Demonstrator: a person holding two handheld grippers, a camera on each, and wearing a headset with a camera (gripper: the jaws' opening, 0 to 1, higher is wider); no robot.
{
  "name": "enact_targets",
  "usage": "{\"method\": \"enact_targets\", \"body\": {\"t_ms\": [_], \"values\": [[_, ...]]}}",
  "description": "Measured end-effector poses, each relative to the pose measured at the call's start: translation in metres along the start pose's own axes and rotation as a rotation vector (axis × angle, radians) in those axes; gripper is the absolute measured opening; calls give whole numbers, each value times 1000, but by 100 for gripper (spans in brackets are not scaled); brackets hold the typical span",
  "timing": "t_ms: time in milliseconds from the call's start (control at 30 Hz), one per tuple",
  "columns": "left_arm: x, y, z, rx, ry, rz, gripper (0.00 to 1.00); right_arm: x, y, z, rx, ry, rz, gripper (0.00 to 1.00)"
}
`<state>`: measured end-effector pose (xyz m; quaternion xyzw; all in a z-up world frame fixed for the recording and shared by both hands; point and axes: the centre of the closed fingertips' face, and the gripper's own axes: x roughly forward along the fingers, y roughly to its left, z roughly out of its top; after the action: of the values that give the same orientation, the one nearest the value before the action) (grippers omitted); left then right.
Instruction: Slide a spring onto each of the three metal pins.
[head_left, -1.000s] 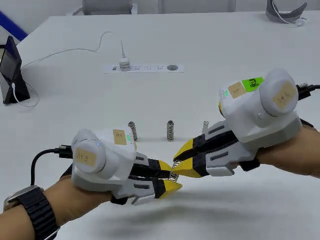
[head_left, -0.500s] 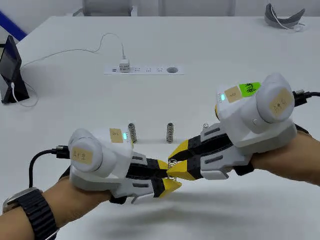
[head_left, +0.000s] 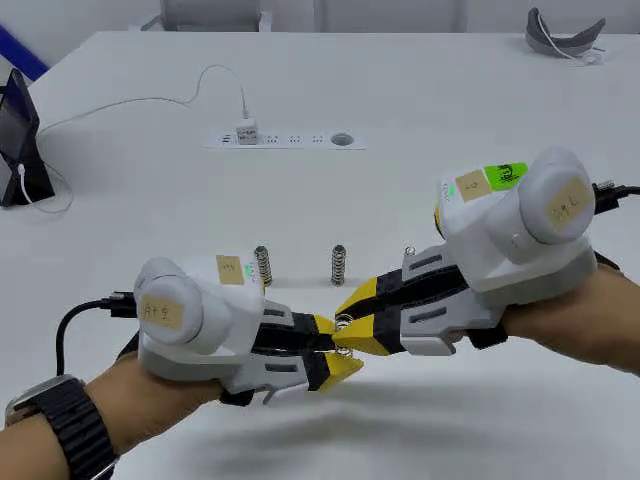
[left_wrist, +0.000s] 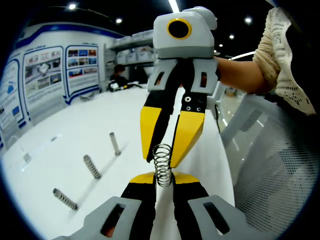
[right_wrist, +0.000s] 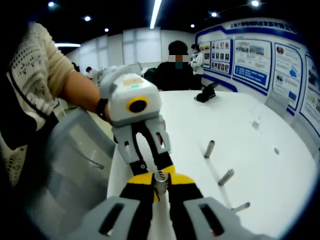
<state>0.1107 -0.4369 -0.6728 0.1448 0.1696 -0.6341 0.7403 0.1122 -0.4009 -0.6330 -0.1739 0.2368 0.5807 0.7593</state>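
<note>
Behind right tongs (head_left: 345, 328), pin (head_left: 409, 250) maybe half-hidden, left tongs (left_wrist: 161, 179) pinching spring (left_wrist: 161, 164), power strip (head_left: 288, 139)

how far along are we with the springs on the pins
Done: the left pin and the middle pin each carry a spring. In hand: the last spring is pinched between the left gripper and the right gripper, apparently mid-handover. Left: the right pin is bare and needs that spring slid on.

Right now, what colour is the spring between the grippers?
Silver-grey bare metal spring; clearest in the left gripper view.
</note>
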Motion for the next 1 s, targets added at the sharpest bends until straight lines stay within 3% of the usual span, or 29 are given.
{"method": "enact_targets", "body": {"t_ms": [433,1000], "values": [[-6,10,0,-39,-13,48,31,-7,-8,-8,17,11,-22,12],[-23,26,-4,-92,-18,126,47,-22,-20,-18,41,18,-61,12]]}}
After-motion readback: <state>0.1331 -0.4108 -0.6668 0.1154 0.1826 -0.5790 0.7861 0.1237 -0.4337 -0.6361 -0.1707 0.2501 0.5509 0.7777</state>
